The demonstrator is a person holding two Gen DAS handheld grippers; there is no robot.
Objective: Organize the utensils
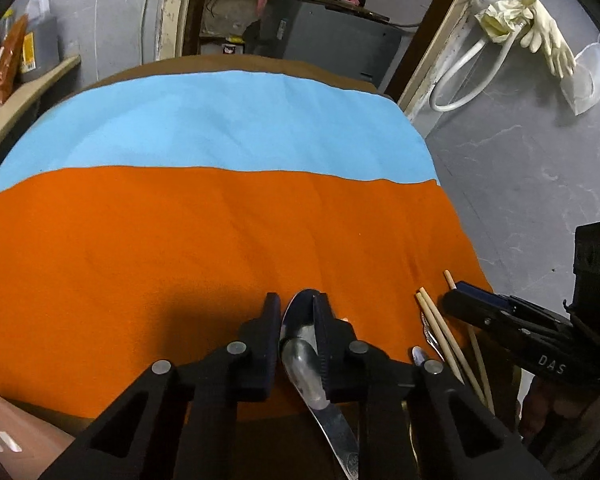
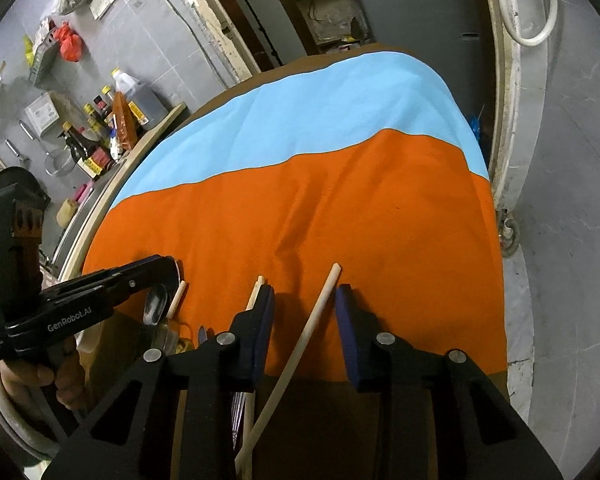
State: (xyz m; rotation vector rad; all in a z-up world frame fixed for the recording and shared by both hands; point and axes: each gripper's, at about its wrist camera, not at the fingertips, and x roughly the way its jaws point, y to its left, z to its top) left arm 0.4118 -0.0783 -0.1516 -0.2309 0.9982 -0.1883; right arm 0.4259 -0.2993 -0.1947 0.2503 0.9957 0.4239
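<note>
A metal spoon (image 1: 300, 332) stands bowl-up between the fingers of my left gripper (image 1: 298, 312), whose pads press on its edges; its handle (image 1: 340, 436) runs down toward the camera. My right gripper (image 2: 304, 304) is open, with a single wooden chopstick (image 2: 320, 304) slanting through the gap and touching neither pad. More chopsticks (image 2: 256, 292) poke up by its left finger. Both grippers hang over the near edge of the orange cloth (image 1: 180, 240). The right gripper (image 1: 480, 308) also shows in the left wrist view, beside chopsticks (image 1: 436, 328).
A blue cloth (image 1: 220, 120) covers the table's far half. A small spoon (image 2: 156, 304), a chopstick (image 2: 178, 296) and fork tines (image 2: 238, 412) sit near the left gripper (image 2: 160, 268). A shelf of bottles (image 2: 100, 132) stands left; a grey cabinet (image 1: 320, 32) lies beyond.
</note>
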